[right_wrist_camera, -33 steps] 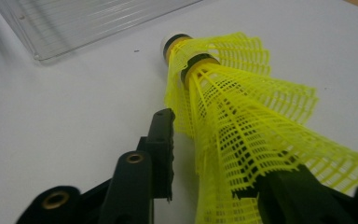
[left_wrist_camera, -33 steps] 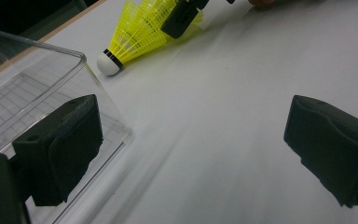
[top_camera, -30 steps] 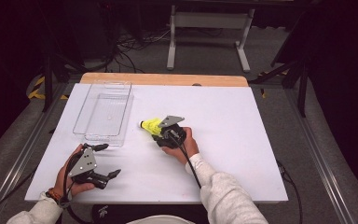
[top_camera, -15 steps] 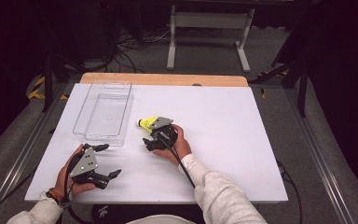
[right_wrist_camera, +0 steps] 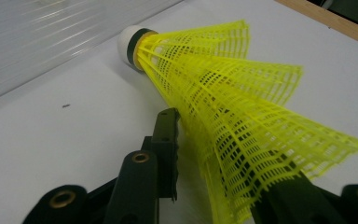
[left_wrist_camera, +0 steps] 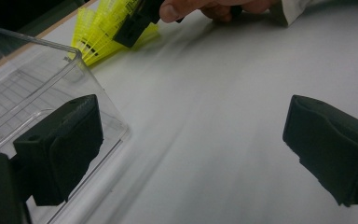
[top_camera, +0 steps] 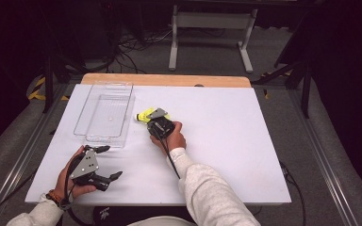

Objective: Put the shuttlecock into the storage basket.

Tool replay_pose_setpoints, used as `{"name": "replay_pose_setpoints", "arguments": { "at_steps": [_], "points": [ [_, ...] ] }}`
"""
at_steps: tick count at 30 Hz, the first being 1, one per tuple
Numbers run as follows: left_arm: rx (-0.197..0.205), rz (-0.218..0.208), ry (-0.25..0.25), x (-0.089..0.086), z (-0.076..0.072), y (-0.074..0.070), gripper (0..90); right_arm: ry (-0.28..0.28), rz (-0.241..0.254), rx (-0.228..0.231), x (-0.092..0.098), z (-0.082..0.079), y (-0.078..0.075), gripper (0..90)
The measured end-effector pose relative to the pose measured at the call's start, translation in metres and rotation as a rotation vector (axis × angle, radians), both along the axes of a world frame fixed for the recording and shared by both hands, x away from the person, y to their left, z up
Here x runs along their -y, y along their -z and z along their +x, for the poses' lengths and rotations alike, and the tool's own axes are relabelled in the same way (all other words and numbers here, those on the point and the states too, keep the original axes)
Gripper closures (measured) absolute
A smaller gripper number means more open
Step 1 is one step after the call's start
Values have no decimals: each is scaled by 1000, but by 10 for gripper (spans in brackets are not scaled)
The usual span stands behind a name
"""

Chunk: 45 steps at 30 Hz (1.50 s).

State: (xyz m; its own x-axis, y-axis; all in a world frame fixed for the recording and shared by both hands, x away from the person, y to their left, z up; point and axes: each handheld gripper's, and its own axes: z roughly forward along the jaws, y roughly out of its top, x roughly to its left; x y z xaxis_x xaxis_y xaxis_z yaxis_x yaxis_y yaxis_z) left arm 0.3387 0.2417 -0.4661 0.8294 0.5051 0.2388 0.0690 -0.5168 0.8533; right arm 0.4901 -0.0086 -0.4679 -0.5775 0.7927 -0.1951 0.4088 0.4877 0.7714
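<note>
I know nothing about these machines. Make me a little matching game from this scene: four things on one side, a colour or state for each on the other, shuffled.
Things:
1. shuttlecock
2. plastic tray
3. left gripper
4. right gripper

Descriptions:
A. clear, nothing in it
B. jaws wide apart, nothing between them
C. yellow mesh skirt, white tip
D. jaws closing around the yellow skirt

Pairs: 1-C, 2-A, 3-B, 4-D

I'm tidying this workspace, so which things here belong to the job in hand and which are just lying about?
In the job:
- yellow shuttlecock, squeezed between the right gripper jaws, which have just been closing
- clear plastic tray, close beside it, probably where it goes

Just about:
- left gripper, open and idle near the table's front
- cables and a metal stand on the floor beyond
</note>
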Motion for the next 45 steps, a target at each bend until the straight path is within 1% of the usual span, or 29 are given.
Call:
{"name": "replay_pose_setpoints", "arguments": {
  "at_steps": [1, 2, 4, 5, 7, 11, 13, 16, 21, 22, 23, 24, 25, 27, 30, 33, 35, 40, 41, 43, 45],
  "points": [
    [0, 0, 0, 0, 0, 0, 57, -2, 13, 8, 0, 2, 0, 784],
    [0, -1, 1, -1, 0, 0, 57, -13, 16, 3, 0, 4, -1, 807],
    [-2, -2, 2, 0, 0, 0, 58, -21, -1, 8, -3, 7, -2, 815],
    [-2, -1, 2, 0, 0, 0, 58, -24, 6, 10, -4, 8, -2, 829],
    [-2, -2, 1, 0, -1, -1, 58, -37, -10, 19, -7, 9, -2, 843],
    [-1, 0, 1, 0, -1, 0, 58, -32, -21, 32, -8, 11, -2, 871],
    [-2, -1, 2, -1, 0, 0, 58, -34, 3, 29, -6, 12, -4, 873],
    [0, 0, 0, -1, 0, 0, 58, -36, 6, 26, -5, 13, -4, 874],
    [6, -2, -4, -2, 0, -1, 58, -26, 65, 10, 1, 15, -6, 877],
    [6, -1, -4, -2, 0, -1, 58, -28, 91, 5, 3, 14, -8, 877],
    [9, 0, -5, -2, 0, -1, 58, -29, 105, 8, 6, 13, -10, 877],
    [9, 0, -5, -2, 0, -1, 58, -29, 105, 8, 6, 13, -10, 877],
    [6, -4, -5, -2, 0, -1, 58, -30, 128, 7, 8, 12, -12, 877],
    [9, -10, -9, -3, 0, -1, 57, -30, 151, 11, 11, 11, -15, 878],
    [8, -12, -10, -2, 0, -2, 57, -34, 210, 13, 20, 9, -19, 878],
    [12, -15, -12, -2, -1, -2, 57, -47, 247, 28, 26, 5, -24, 878],
    [18, -14, -15, -2, -1, -2, 55, -59, 282, 24, 29, 2, -29, 878],
    [25, -31, -26, -5, -1, -4, 52, -96, 332, 45, 31, -6, -41, 878],
    [25, -31, -26, -5, -1, -4, 52, -96, 332, 45, 31, -6, -41, 878],
    [30, -31, -31, -6, -1, -4, 52, -116, 338, 54, 29, -9, -45, 878],
    [33, -36, -36, -7, -2, -5, 52, -131, 343, 52, 26, -11, -48, 878]
  ]
}}
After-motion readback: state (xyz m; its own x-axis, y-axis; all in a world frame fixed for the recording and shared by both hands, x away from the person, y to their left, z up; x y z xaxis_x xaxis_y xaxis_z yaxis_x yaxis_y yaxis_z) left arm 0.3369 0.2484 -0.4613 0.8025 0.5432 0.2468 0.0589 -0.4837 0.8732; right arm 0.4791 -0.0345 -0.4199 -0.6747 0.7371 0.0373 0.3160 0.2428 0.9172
